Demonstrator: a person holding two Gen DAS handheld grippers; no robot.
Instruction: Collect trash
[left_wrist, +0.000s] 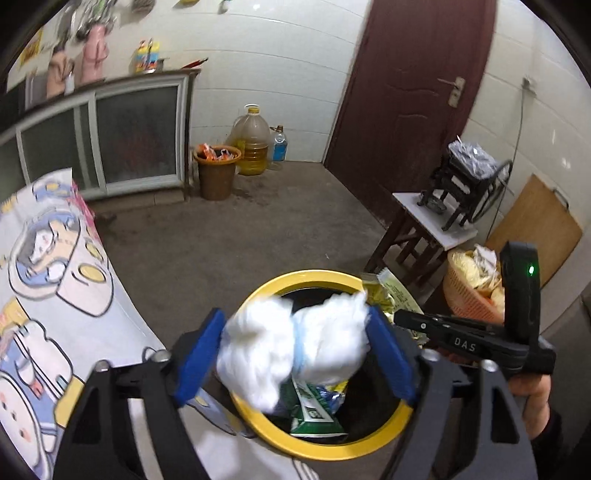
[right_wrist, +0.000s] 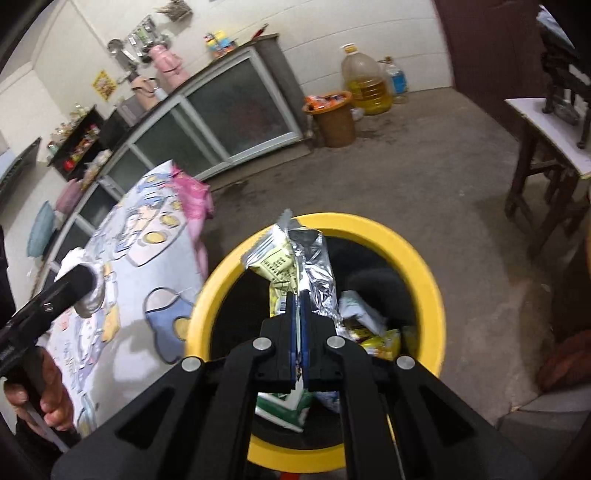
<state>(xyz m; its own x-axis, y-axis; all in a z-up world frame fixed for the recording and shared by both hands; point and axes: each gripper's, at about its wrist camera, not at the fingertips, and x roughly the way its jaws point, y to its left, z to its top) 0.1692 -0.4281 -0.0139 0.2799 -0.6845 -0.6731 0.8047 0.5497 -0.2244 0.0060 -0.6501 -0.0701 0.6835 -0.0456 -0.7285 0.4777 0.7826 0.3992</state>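
Note:
A crumpled white tissue (left_wrist: 295, 347) sits between the blue pads of my left gripper (left_wrist: 295, 350), right above the yellow-rimmed trash bin (left_wrist: 295, 278). The jaws stand wide and the tissue looks blurred and loose rather than squeezed. My right gripper (right_wrist: 300, 299) is shut on a yellow and silver snack wrapper (right_wrist: 291, 254), holding it upright over the same bin (right_wrist: 410, 254). That wrapper (left_wrist: 391, 291) also shows at the bin's far rim in the left wrist view. Several wrappers, one of them green and white (left_wrist: 314, 413), lie inside the bin.
A table with a cartoon cloth (left_wrist: 55, 295) stands just left of the bin. A brown bucket of trash (left_wrist: 216, 173) and an oil jug (left_wrist: 253, 144) are by the far wall. A stool (left_wrist: 424, 225) and an orange basket (left_wrist: 469, 295) are on the right, by the door.

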